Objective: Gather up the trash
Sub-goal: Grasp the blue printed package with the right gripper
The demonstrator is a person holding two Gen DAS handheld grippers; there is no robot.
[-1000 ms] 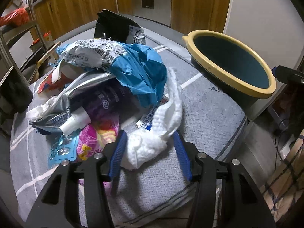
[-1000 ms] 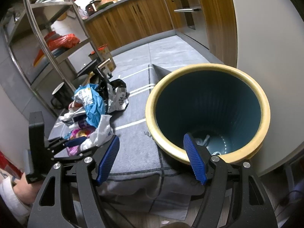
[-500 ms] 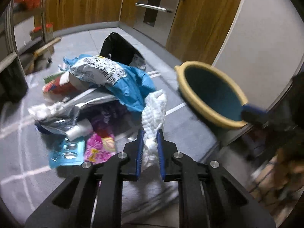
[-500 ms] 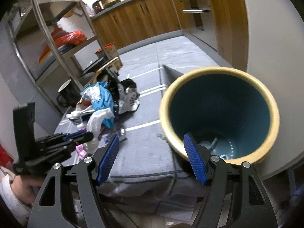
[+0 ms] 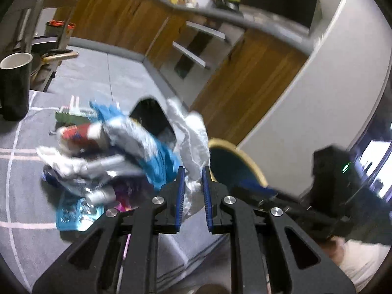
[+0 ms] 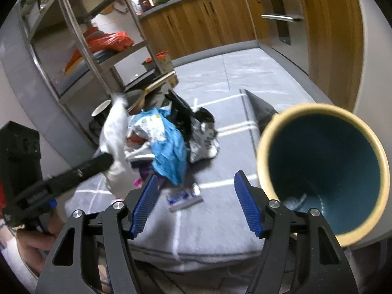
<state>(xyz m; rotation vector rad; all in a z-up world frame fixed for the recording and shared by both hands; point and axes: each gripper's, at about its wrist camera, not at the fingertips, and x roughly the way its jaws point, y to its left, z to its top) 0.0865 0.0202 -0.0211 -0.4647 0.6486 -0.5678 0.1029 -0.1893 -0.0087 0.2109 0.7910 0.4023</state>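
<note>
Kitchen setting: wood cabinets behind, grey cloth-covered tabletop (image 6: 213, 223) with white grid lines. Left hand-held gripper (image 5: 191, 196) is clamped on a crumpled white tissue (image 5: 193, 134), raised off the surface, at 9 o'clock in the right wrist view. Trash pile (image 6: 169, 139) of wrappers sits mid-cloth; yellow-rimmed teal bin (image 6: 323, 171) stands at 3 o'clock of it, at the cloth's edge, with some scraps already inside. Right hand-held gripper (image 6: 196, 203) has its jaws apart, having just narrowed a little, with nothing between them, over a small blue-and-white sachet (image 6: 185, 197). Judgement: carry the tissue fully past the bin rim before letting go, since its trailing end could snag the pile or drape over the rim. Print on the wrappers is too blurred to read.
</note>
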